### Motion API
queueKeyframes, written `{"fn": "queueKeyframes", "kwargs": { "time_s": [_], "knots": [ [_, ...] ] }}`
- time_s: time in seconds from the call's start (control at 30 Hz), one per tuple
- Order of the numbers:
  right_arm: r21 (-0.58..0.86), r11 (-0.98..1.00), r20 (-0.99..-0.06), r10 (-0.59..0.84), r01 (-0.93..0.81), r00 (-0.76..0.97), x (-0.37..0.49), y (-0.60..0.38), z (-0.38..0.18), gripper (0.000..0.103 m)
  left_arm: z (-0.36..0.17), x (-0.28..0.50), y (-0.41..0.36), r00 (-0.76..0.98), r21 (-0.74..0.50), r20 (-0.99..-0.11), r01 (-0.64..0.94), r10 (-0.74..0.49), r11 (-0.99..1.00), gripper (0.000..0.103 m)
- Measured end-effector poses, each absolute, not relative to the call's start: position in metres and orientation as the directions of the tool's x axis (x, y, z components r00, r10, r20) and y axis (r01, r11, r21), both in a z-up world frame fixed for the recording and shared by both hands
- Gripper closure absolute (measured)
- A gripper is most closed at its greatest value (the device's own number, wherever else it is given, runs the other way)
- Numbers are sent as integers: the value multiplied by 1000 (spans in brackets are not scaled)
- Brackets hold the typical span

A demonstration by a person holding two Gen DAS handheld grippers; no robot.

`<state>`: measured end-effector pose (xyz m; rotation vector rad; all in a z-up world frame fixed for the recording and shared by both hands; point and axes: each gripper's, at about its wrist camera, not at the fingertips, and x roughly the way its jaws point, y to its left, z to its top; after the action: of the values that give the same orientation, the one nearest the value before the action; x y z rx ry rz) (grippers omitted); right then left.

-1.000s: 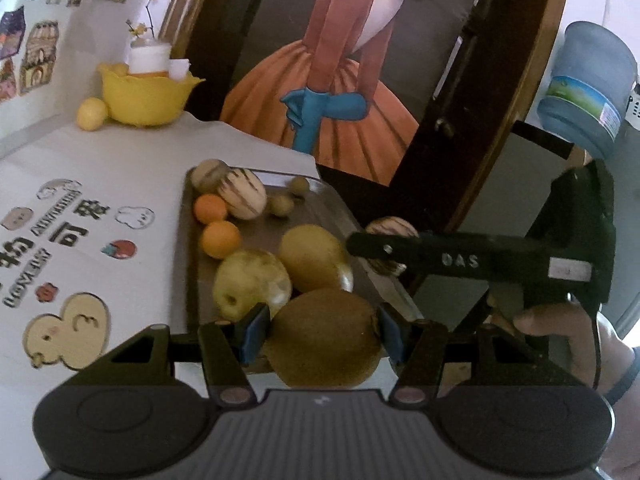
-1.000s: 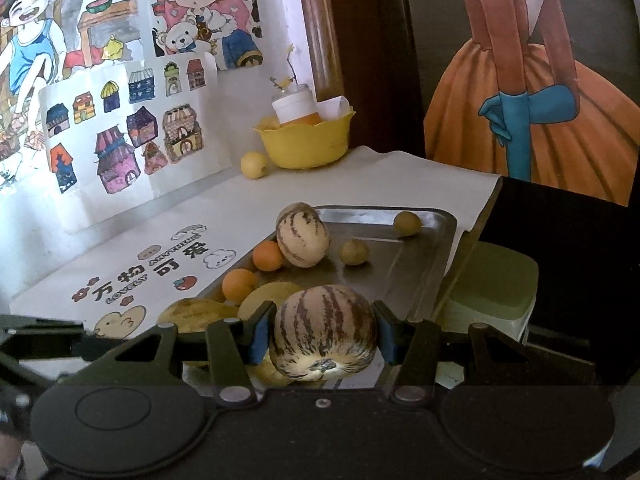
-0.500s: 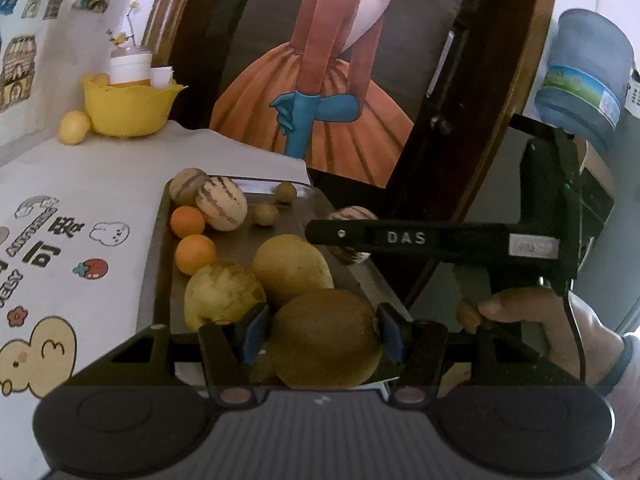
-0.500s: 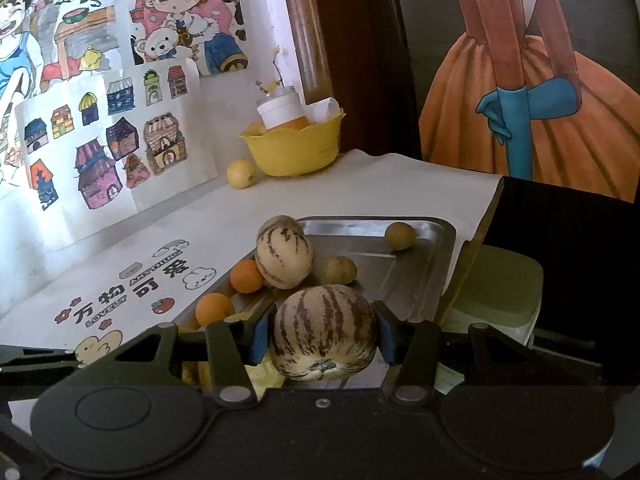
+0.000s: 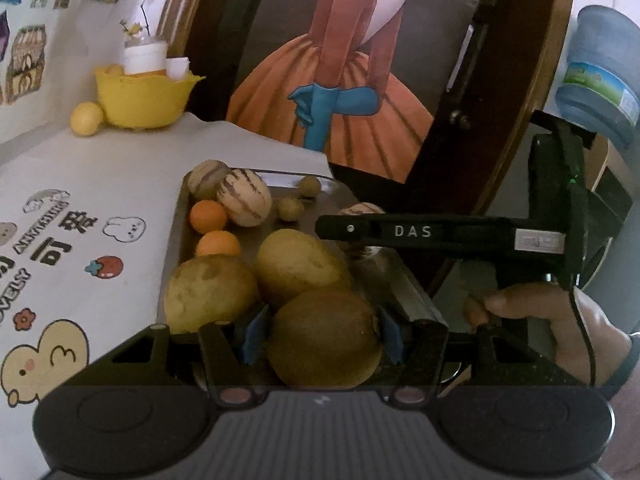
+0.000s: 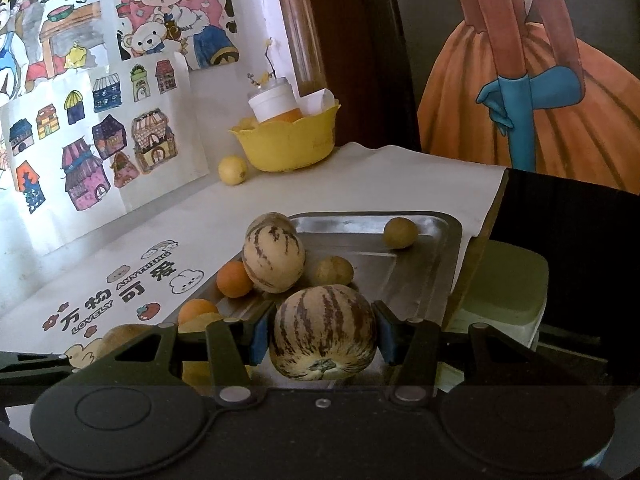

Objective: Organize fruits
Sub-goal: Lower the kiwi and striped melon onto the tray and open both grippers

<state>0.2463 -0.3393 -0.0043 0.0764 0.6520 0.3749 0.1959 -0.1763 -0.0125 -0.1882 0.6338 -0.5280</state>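
Your left claw [image 5: 320,334] grips a brown kiwi [image 5: 325,338] between its blue pads [image 5: 253,334], at the near end of the metal tray [image 5: 176,236]. Your right claw [image 6: 320,334] grips a striped melon [image 6: 323,332], stem end toward the camera, over the near part of the same tray [image 6: 448,264].

On the tray, just beyond the kiwi, two yellow-brown pears lie side by side: one at left [image 5: 210,292], one at right [image 5: 298,266]. Farther along the left rim sit two small oranges, near [image 5: 218,244] and far [image 5: 208,216]. Beside the far orange rests a second striped melon [image 5: 244,202], with a third [image 5: 206,178] partly hidden behind it in the far left corner. Two small round brownish fruits lie apart on the far half of the tray, one near the middle [image 5: 290,209] and one at the far rim [image 5: 310,186].

The tray stands on a white surface [image 6: 320,184] printed with cartoon stickers. At its far left corner is a yellow bowl [image 6: 288,142] holding a white-capped jar [image 6: 274,102], with a lemon [image 6: 233,170] just beside it. Your right hand [image 5: 560,320] holds the right claw's handle at the right of the left wrist view.
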Motion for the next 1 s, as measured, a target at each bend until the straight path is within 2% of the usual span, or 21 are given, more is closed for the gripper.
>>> {"fn": "queueKeyframes", "kwargs": {
  "time_s": [0.87,1.0],
  "knots": [
    [157,939,-607,337,-307,720,255,-331,-16,49,-14,195,-178,689,-310,-514,407,-512,859,39],
    [158,942,-604,330,-297,725,253,-332,-14,44,-12,194,-179,694,-307,-513,402,-505,863,38]
  ]
}}
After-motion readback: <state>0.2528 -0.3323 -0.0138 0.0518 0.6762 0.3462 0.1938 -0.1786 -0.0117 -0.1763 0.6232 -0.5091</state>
